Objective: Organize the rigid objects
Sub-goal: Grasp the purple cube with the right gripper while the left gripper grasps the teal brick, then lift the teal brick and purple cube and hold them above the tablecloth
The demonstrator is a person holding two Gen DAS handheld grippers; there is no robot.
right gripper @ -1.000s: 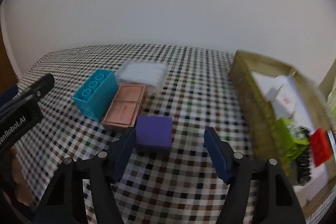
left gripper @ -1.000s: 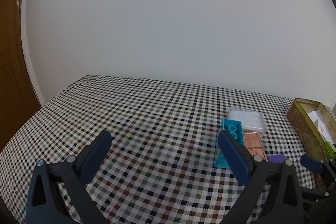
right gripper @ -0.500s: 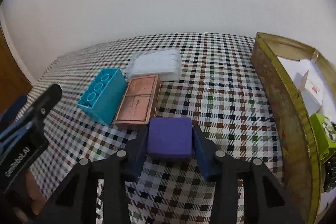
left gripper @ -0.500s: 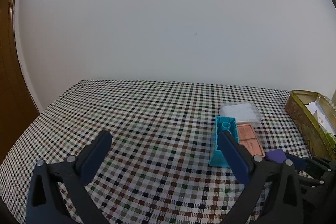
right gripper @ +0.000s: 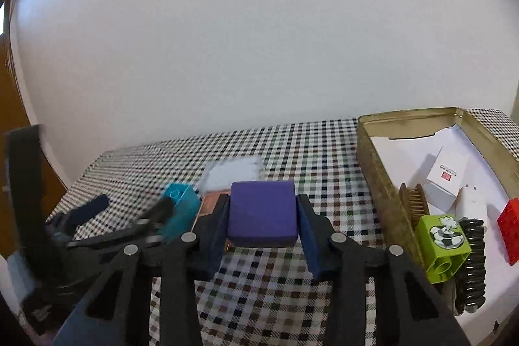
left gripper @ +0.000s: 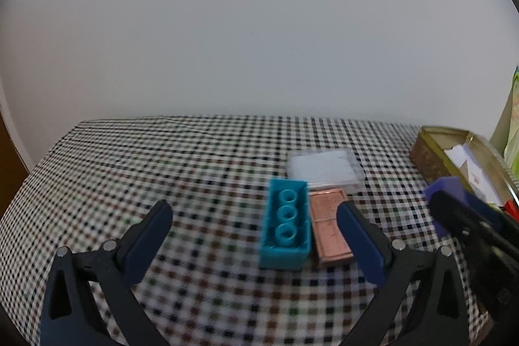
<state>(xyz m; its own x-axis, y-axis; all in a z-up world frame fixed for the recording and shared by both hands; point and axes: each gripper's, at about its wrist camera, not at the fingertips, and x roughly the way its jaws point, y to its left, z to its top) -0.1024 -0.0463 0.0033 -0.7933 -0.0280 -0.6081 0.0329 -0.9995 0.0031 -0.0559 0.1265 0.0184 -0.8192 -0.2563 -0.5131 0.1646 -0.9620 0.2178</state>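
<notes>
Two pads of the right gripper (right gripper: 262,216) apparently clamp the purple block (right gripper: 262,213).

Plain white wall (left gripper: 259,38); checked tablecloth (left gripper: 201,158); brown wooden door (right gripper: 13,119) left.

Left wrist view: we look forward-down along open left gripper (left gripper: 254,227) over checkered table (left gripper: 162,164). Right wrist view: same tilt, close behind purple block (right gripper: 262,213). We find teal brick (left gripper: 286,222) and tin box (right gripper: 382,184) in both.
</notes>
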